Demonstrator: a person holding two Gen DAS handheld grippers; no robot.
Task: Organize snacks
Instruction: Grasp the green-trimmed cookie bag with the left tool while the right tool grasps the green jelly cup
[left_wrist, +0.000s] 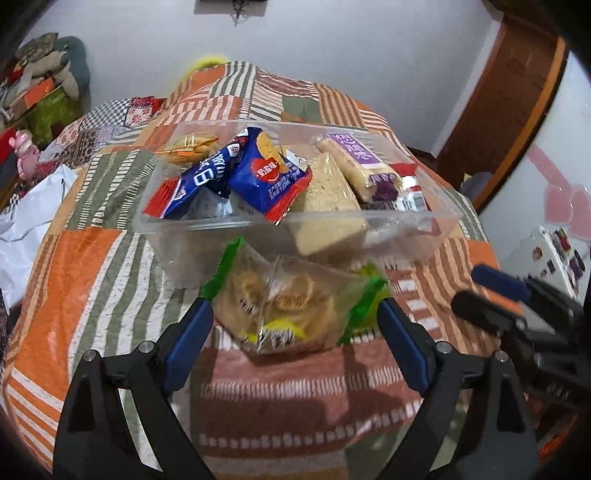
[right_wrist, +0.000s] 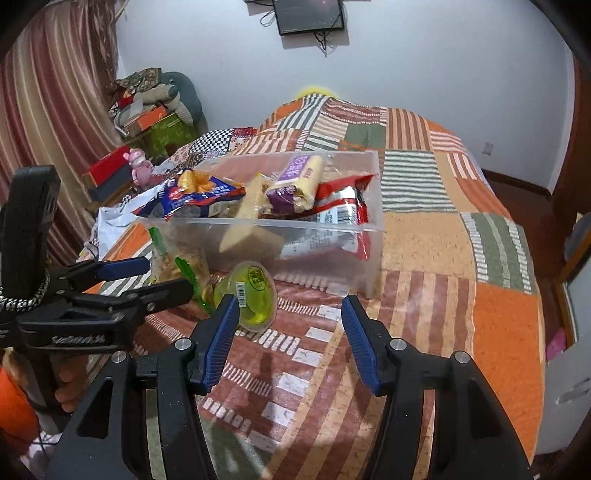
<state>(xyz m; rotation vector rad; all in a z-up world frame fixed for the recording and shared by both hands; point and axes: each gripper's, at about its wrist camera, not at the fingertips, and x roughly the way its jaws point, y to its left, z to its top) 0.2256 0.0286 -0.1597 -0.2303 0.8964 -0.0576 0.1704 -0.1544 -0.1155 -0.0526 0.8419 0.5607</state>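
Note:
A clear plastic bin (left_wrist: 229, 230) on the patchwork bed holds several snacks: blue packets (left_wrist: 255, 181), a tan cracker block (left_wrist: 328, 206), a purple-labelled roll (left_wrist: 354, 162). In the left wrist view my left gripper (left_wrist: 295, 314) is shut on a clear green-edged cookie packet (left_wrist: 288, 299), held just in front of the bin. The right gripper (right_wrist: 290, 314) is open and empty, with a green jelly cup (right_wrist: 255, 295) lying on the bed by its left finger. The bin (right_wrist: 332, 236) and the left gripper (right_wrist: 147, 277) also show in the right wrist view.
The patchwork quilt (right_wrist: 424, 240) covers the bed. A white plastic bag (left_wrist: 26, 218) lies at the bed's left edge. Piled boxes and cushions (right_wrist: 155, 107) stand at the far left by a curtain. A wooden door (left_wrist: 517, 92) is at the right.

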